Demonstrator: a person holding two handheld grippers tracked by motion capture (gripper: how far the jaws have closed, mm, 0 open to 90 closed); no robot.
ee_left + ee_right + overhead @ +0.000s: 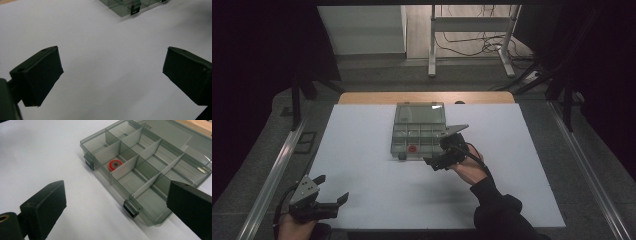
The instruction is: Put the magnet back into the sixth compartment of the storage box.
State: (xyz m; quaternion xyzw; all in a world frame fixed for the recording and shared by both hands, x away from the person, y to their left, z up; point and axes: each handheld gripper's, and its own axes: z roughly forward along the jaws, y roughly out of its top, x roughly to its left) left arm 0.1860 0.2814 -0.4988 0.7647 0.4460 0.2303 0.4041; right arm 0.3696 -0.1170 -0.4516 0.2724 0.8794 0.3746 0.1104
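Observation:
A clear grey compartment box lies open at the middle of the white table, its lid folded flat behind it. A red ring rests in a front compartment, and the right gripper view shows the red ring with a grey centre, just behind the box's front wall. My right gripper hovers at the box's front right corner, open and holding nothing. My left gripper is open near the table's front left edge, over bare surface.
Two black latches hang on the box's front wall. The box corner lies far ahead of the left gripper. A wooden strip borders the table's far edge. Metal rails run along both sides.

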